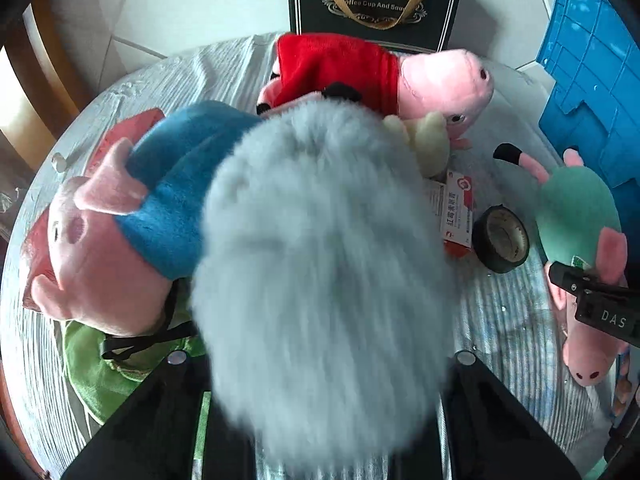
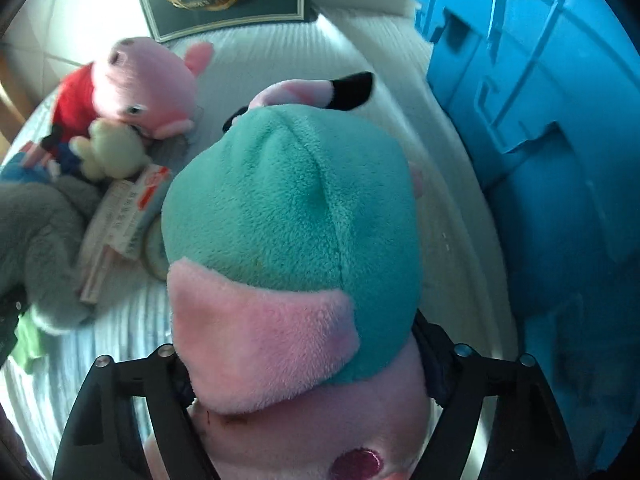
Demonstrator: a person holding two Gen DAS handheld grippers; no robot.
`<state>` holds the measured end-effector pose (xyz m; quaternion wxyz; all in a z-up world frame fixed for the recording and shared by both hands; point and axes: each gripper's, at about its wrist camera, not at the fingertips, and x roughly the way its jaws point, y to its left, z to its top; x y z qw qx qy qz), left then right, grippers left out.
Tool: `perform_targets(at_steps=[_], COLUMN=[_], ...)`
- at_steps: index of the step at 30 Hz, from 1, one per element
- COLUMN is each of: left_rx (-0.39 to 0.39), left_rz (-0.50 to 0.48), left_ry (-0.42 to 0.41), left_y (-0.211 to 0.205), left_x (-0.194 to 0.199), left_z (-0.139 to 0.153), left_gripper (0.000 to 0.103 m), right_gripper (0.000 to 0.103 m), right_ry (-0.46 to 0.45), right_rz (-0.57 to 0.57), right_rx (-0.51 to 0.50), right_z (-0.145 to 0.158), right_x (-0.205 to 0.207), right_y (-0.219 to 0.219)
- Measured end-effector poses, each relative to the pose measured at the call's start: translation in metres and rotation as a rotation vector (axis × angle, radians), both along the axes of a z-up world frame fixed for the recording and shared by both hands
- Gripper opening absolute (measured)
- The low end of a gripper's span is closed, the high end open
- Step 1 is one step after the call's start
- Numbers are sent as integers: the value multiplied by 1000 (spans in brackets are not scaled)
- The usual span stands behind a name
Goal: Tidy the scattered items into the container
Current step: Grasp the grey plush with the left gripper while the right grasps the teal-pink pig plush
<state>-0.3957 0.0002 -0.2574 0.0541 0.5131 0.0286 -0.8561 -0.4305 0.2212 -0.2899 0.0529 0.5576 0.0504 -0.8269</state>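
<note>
My left gripper point(image 1: 320, 364) is shut on a fluffy grey plush point(image 1: 320, 264) that fills the middle of the left wrist view; the grey plush point(image 2: 44, 240) also shows at the left of the right wrist view. My right gripper point(image 2: 316, 364) is shut on a teal-dressed pink pig plush point(image 2: 292, 216), close to the blue crate point(image 2: 540, 140) on its right. In the left wrist view this pig point(image 1: 576, 216) is at the right, with the right gripper's finger point(image 1: 592, 300) on it. The blue crate point(image 1: 592, 80) stands far right.
On the striped cloth lie a blue-dressed pig plush point(image 1: 132, 220), a red-dressed pig plush point(image 1: 380, 76), a small cream plush point(image 1: 428, 140), a red-white box point(image 1: 456, 212), a black tape roll point(image 1: 500, 238) and a green cloth point(image 1: 100, 368). A black gift bag point(image 1: 374, 0) stands behind.
</note>
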Motion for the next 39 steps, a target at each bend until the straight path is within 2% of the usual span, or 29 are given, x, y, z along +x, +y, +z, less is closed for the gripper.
perform_targets(at_steps=[4, 7, 10, 14, 16, 17, 18, 20, 21, 23, 26, 30, 31, 33, 34, 38, 39], left_rx=[-4, 4, 2, -3, -2, -1, -1, 5, 17, 37, 20, 10, 2, -18, -23, -53, -49], left_rz=[7, 18, 38, 40, 55, 61, 67, 88, 92, 78, 36, -5, -14, -20, -26, -63, -61], left_ry=[92, 126, 140, 146, 141, 123, 102, 72, 67, 55, 44, -21, -43, -68, -73, -114, -98], left_y=[4, 1, 4, 5, -4, -7, -9, -11, -12, -10, 0, 13, 16, 19, 21, 26, 24], left_x=[22, 36, 56, 63, 69, 71, 71, 73, 75, 75, 67, 46, 41, 32, 28, 16, 16], left_z=[38, 58, 61, 62, 58, 54, 49, 37, 32, 24, 16, -7, -14, -27, -31, -53, -55], left_gripper=[21, 21, 21, 21, 21, 28, 45, 68, 72, 72, 72, 72, 74, 85, 87, 88, 86], right_gripper=[80, 80, 80, 80, 80, 80, 80, 80, 80, 80, 80, 80, 80, 80, 80, 81, 81], right_ry=[67, 118, 144, 143, 136, 131, 126, 118, 111, 97, 81, 55, 45, 30, 22, -4, -7], right_rz=[48, 84, 100, 124, 136, 140, 143, 154, 158, 164, 165, 163, 160, 154, 151, 133, 125], right_rx=[-41, -73, -94, -100, -101, -103, -106, -110, -111, -110, -107, -99, -98, -94, -95, -97, -99], right_z=[28, 50, 63, 63, 60, 59, 60, 59, 56, 50, 43, 31, 25, 16, 13, -2, -5], right_x=[27, 49, 66, 81, 85, 80, 77, 84, 83, 82, 84, 89, 87, 84, 82, 79, 79], right_y=[-8, -12, -11, -14, -15, -13, -13, -18, -20, -19, -17, -3, -3, -4, -5, -5, -6])
